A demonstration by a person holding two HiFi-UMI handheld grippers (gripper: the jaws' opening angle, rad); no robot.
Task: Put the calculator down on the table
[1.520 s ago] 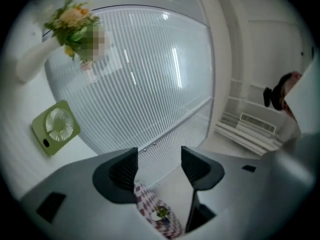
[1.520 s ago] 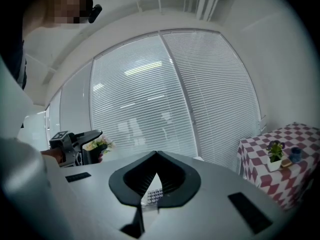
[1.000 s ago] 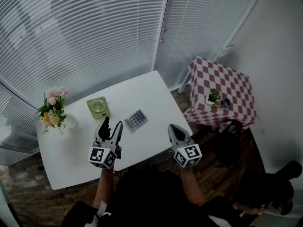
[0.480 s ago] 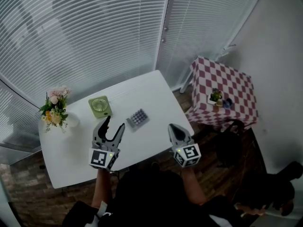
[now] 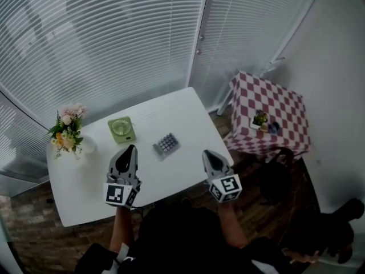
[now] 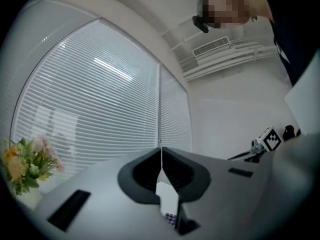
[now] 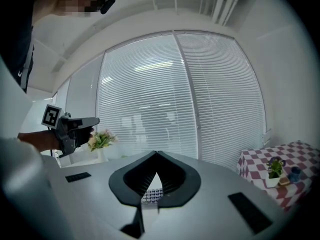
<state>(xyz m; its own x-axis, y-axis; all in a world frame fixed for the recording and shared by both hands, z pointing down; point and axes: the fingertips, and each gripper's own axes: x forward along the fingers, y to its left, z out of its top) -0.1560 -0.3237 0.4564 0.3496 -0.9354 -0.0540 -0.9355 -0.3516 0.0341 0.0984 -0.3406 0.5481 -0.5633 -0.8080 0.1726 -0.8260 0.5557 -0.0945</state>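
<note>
The calculator [image 5: 166, 144] lies flat in the middle of the table [image 5: 182, 116], while the fingers of the left gripper [image 5: 130, 148] have just clenched on nothing and the right gripper [image 5: 206, 153] is clenched empty too, so I think a careless forward sweep could knock it toward the far edge.

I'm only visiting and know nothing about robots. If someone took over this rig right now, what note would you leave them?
The left tongs have just closed. They are shut and hold nothing.
The right tongs are shut and empty too.
The small grey rectangular calculator with dark keys lies flat on the white table, beyond both tongs and beside the small green fan.
Done: the calculator is down and released.
Left: nothing obvious.
</note>
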